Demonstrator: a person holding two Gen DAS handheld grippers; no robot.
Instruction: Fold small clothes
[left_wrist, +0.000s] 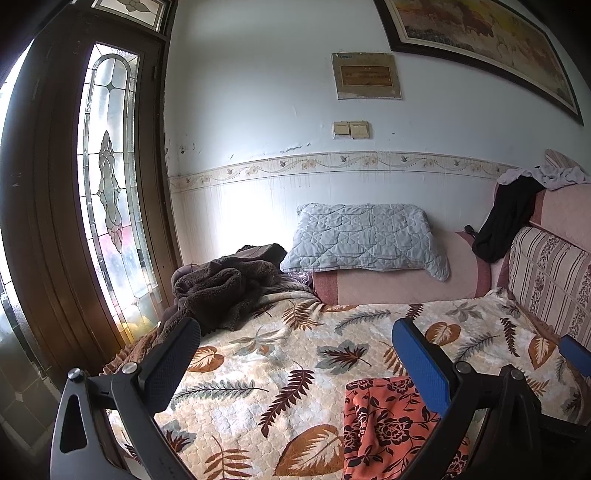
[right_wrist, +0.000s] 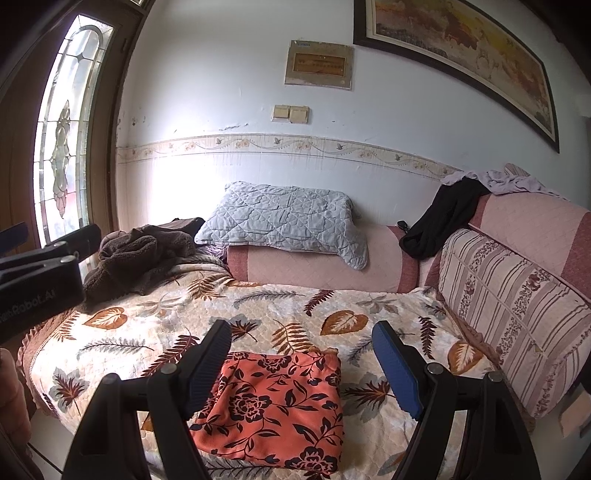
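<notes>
Folded orange floral cloth, flat on leaf-patterned blanket

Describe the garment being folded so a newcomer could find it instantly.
Start at the leaf-patterned bedspread covering the sofa seat. At its near edge lies the orange cloth, flat and roughly square. Its black flower print sets it apart from the crumpled brown fleece far left.
</notes>
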